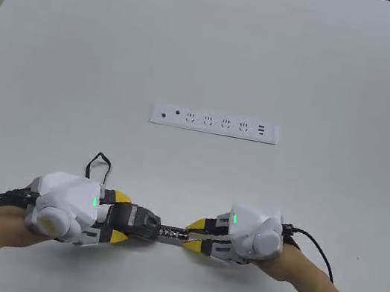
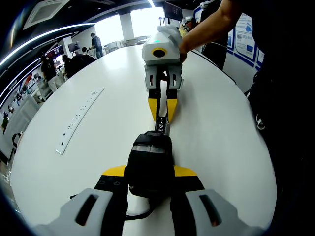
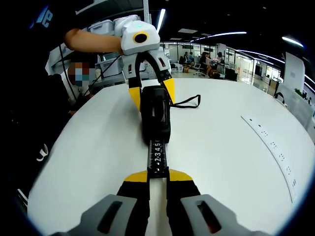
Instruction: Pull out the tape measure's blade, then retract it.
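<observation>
Left tool [image 1: 120, 217] is clamped on the tape measure [image 1: 138, 221]. Its yellow-tipped jaws sit narrow against the black case's flanks, w/ the case body btwn them and the mouth end poking fwd past the tips. The case sits low on the table [image 1: 198, 41], near the person's edge.

A short run of blade [image 1: 173, 233] is out of the case's mouth, running straight and level. It's dark w/ white digits; 2, 3, 4, 5 read clearly in the right gripper view.

Right tool [image 1: 194, 235] faces the left one head-on, jaws nearly closed, pinching the blade's free end btwn its yellow tips. The end hook is hidden inside the jaws, so it's prob. gripped there, but the exact spot is unclear.

Both tools are in one line, tips near each other, w/ the bared blade btwn them. A hand wraps each tool's white housing, and a cable trails off behind each.

A thin black wrist strap [image 1: 99, 163] loops from the case's rear and lies on the table just beyond the left tool. Well apart, at mid-table, a white power strip [image 1: 214, 123] lies flat, long side approx. parallel to the blade.
</observation>
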Demonstrator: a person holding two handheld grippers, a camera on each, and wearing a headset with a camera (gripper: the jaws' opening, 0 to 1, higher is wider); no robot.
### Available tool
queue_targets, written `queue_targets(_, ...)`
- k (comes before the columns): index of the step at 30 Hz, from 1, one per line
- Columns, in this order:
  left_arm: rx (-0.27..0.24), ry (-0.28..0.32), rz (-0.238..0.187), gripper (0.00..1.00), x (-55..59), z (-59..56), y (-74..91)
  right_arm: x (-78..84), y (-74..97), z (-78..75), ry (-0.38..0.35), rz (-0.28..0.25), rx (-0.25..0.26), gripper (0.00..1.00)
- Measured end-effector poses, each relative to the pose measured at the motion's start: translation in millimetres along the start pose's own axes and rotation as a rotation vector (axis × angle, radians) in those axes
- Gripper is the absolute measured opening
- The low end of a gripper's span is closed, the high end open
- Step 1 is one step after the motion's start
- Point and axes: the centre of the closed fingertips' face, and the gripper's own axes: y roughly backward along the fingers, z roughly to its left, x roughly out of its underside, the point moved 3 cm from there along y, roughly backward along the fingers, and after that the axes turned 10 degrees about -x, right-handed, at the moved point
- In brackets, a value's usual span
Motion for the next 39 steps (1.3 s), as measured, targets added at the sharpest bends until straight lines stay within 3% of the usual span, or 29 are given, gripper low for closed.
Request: queue_targets(39, -0.001, -0.008, 0.016, 0.29, -0.5, -0.1, -1.3, 41.8, 62.1, 11.2, -0.052, 0.022, 0.004, 0.09)
